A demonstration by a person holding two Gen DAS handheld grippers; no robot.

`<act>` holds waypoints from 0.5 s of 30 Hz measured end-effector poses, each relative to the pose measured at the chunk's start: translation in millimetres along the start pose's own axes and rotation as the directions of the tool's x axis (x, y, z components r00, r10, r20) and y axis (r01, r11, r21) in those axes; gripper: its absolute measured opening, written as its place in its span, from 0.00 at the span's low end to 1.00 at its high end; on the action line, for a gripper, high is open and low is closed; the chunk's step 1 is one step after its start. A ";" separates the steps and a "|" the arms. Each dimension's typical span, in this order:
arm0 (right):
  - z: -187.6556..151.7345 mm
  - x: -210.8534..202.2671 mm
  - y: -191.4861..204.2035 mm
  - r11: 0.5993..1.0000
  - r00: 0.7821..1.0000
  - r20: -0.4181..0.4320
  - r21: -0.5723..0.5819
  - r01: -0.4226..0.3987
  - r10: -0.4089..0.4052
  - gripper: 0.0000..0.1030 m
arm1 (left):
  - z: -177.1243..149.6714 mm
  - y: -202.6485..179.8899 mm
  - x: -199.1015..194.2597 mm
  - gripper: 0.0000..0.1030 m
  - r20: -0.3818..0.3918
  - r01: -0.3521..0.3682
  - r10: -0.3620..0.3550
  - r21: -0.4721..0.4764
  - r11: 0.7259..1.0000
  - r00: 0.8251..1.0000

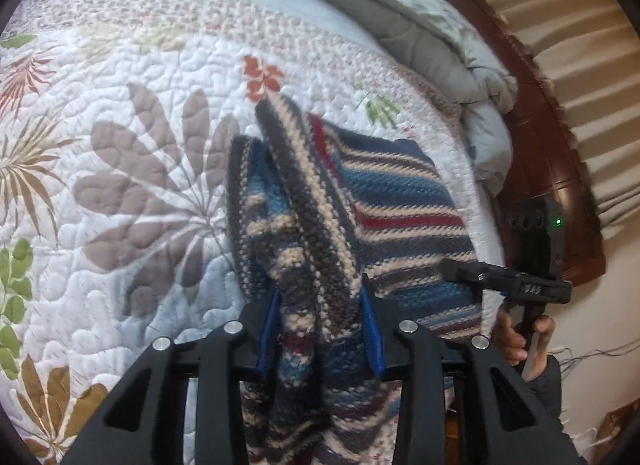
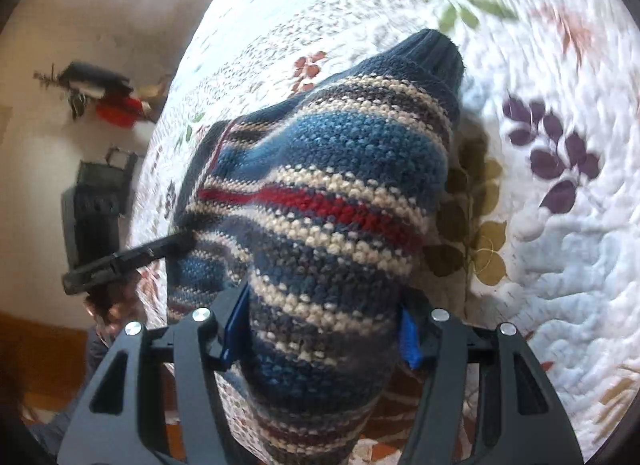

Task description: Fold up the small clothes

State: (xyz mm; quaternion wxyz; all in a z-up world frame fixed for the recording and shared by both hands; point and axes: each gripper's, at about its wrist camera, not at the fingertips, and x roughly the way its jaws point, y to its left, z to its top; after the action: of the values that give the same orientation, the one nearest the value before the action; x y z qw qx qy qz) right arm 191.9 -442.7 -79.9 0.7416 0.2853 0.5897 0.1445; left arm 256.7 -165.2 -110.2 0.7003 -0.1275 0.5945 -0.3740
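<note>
A small striped knit sweater [image 1: 384,201] in blue, cream, grey and red lies on a quilted bedspread [image 1: 120,153]. My left gripper [image 1: 320,317] is shut on a bunched fold of it, which rises between the blue pads. My right gripper [image 2: 320,329] is shut on another part of the sweater [image 2: 328,193], lifting it so the knit drapes toward the bed, with the navy cuff [image 2: 432,53] farthest away. The right gripper shows in the left wrist view [image 1: 516,285] at the bed's right edge, and the left gripper shows at the left of the right wrist view [image 2: 128,257].
The floral quilt [image 2: 560,225] covers the bed. A grey folded duvet [image 1: 420,25] lies at the head by a dark wooden headboard [image 1: 552,169]. A cream wall with a small shelf [image 2: 100,93] and a dark unit [image 2: 96,205] stand beside the bed.
</note>
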 end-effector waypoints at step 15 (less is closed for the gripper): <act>-18.8 -3.1 10.2 0.996 0.997 0.012 -0.033 0.082 -0.081 0.79 | -14.1 -13.3 -6.4 0.46 0.022 -0.177 0.176 0.024 0.984 0.984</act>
State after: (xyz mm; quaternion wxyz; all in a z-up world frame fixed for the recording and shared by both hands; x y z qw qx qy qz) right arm 174.3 -431.6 -74.1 0.7548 0.2494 0.5942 0.1224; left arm 238.6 -166.2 -100.9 0.7381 -0.0687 0.5917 -0.3169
